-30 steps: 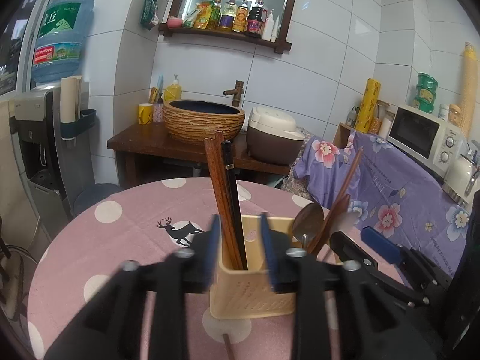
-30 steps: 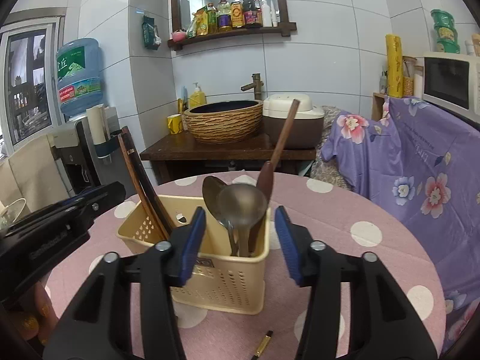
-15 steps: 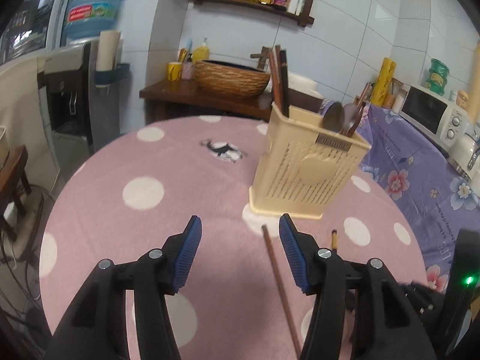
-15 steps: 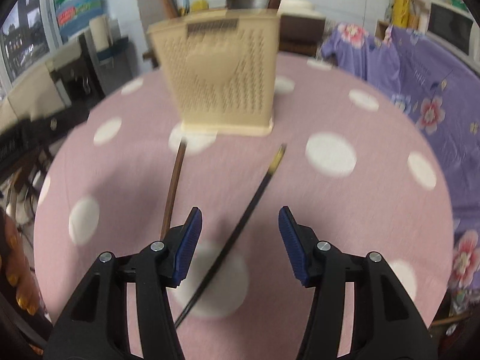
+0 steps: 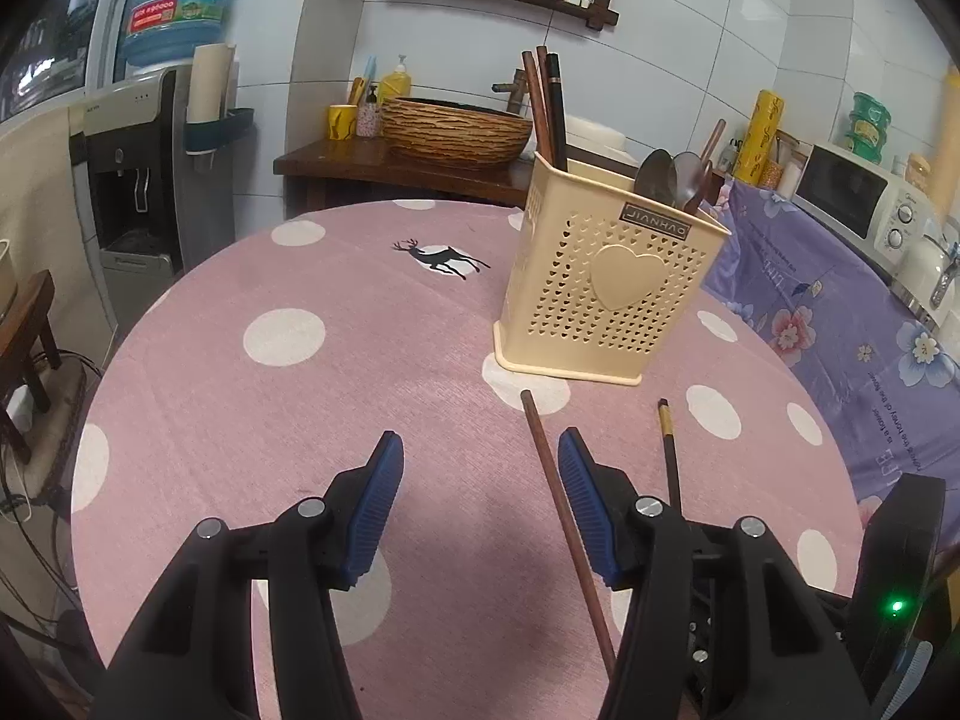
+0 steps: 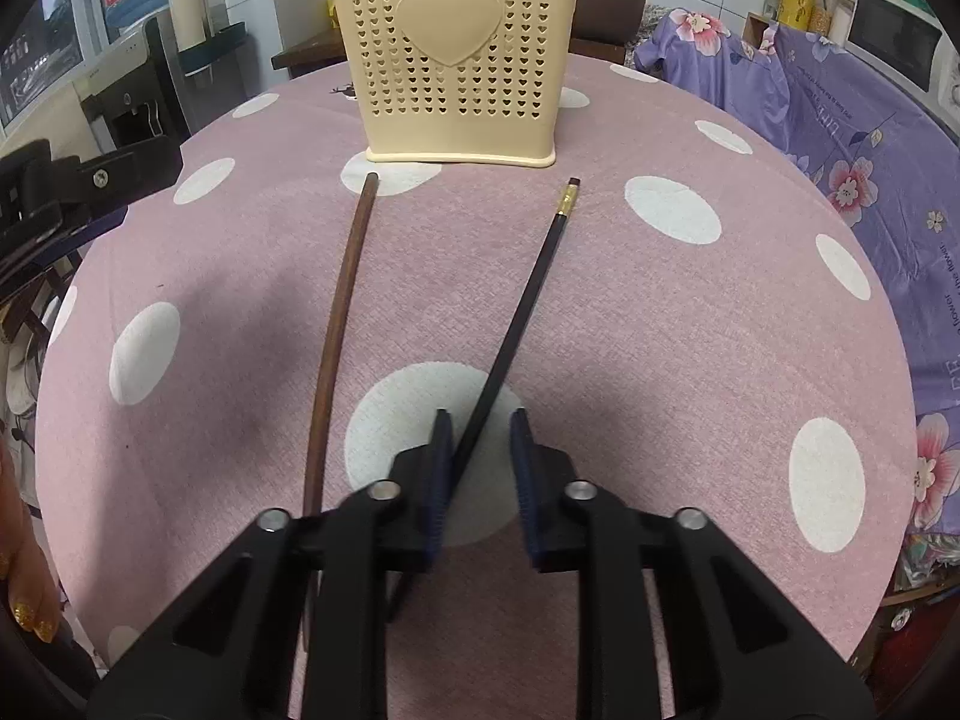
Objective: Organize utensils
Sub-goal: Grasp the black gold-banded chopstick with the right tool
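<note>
both grippers pulled back from holder (image 6: 459, 54). right gripper (image 6: 478, 468) half closed around black chopstick (image 6: 510, 324), brown chopstick (image 6: 336, 324) just left; left gripper (image 5: 477, 501) wide apart, empty. close squarely, lift level.

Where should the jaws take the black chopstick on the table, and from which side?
Grip the black chopstick on its thin plain shaft near the end closest to the right gripper, coming from above. It lies flat on the tablecloth, so the jaws should straddle it crosswise.
</note>
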Tool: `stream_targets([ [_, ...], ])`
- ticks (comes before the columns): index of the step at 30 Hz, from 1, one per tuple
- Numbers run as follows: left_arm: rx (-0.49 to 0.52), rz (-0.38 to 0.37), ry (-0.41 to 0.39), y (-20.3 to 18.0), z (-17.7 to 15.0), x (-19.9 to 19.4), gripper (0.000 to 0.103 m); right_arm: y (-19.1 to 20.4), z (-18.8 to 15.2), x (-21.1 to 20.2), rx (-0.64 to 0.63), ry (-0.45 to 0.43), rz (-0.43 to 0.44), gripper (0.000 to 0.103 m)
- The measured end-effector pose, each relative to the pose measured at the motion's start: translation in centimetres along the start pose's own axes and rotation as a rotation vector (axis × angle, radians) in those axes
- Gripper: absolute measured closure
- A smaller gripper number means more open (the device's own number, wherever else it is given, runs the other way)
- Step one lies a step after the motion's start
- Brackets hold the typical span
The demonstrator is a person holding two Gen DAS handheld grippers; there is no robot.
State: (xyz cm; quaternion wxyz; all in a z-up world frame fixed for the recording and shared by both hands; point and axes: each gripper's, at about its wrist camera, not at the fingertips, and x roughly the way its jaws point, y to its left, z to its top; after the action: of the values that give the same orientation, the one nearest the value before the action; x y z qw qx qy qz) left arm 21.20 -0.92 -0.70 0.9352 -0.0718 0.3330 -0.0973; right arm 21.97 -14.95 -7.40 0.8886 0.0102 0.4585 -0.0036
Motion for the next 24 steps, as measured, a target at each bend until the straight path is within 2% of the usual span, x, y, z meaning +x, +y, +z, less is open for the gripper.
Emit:
stream_targets([
  [6,0.015,-0.007,0.01,-0.3,-0.3,0.1,0.049,-3.0,-0.4,-0.4,0.022,0.005,-0.025,0.096],
  [12,0.024,-0.029,0.061,-0.7,-1.0,0.8,0.049,-6.6,-1.9,-1.5,0.028,0.008,-0.057,0.097],
  [16,0.033,-0.049,0.102,-1.3,-1.7,1.5,0.049,-7.8,-2.9,-2.3,0.028,0.018,-0.029,0.097],
  [18,0.038,-0.063,0.129,-1.7,-2.0,2.0,0.049,-7.9,-3.0,-2.3,0.022,0.015,0.014,0.096],
  [22,0.055,-0.076,0.18,-2.5,-2.2,3.2,0.049,-8.1,-2.4,-2.6,0.019,-0.029,0.072,0.089],
  [24,0.073,-0.071,0.202,-3.0,-2.2,3.9,0.049,-8.1,-1.6,-2.6,0.001,-0.056,0.092,0.076],
])
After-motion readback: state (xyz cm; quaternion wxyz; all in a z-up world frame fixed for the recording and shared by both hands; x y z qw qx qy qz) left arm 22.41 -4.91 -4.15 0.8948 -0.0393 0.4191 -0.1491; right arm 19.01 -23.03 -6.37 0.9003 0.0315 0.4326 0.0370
